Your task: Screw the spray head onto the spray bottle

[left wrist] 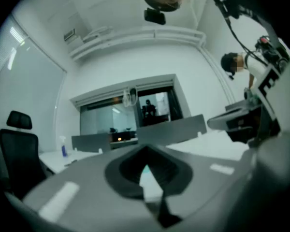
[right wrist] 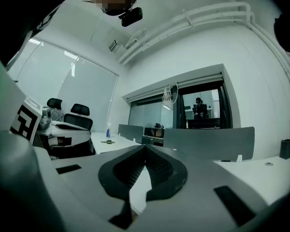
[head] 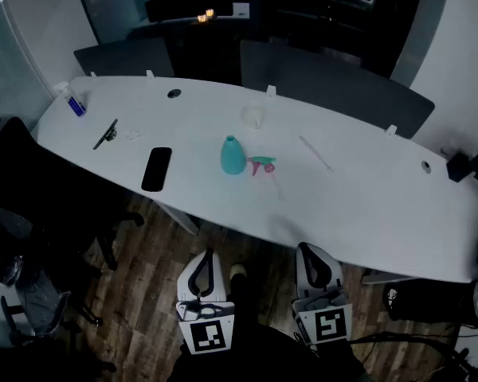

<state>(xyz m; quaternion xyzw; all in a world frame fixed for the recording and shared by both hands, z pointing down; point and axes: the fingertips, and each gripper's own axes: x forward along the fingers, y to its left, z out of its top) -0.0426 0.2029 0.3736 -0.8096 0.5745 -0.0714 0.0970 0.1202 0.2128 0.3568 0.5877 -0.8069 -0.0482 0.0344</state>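
A teal spray bottle (head: pixel 233 156) without its head stands upright near the middle of the white table (head: pixel 382 205). The pink and teal spray head (head: pixel 263 165) lies on the table just to its right, apart from it. Both grippers are held low in front of the table's near edge, well short of the bottle. My left gripper (head: pixel 209 255) (left wrist: pixel 146 151) is shut with nothing in it. My right gripper (head: pixel 305 249) (right wrist: pixel 145 149) is also shut and holds nothing. Both point level toward the table.
On the table's left part lie a black phone (head: pixel 156 169), a dark tool (head: pixel 105 134) and a small blue-capped bottle (head: pixel 73 102). A white lump (head: pixel 254 116) and a thin white stick (head: pixel 315 153) lie behind the bottle. Black office chairs (head: pixel 16 213) stand at the left.
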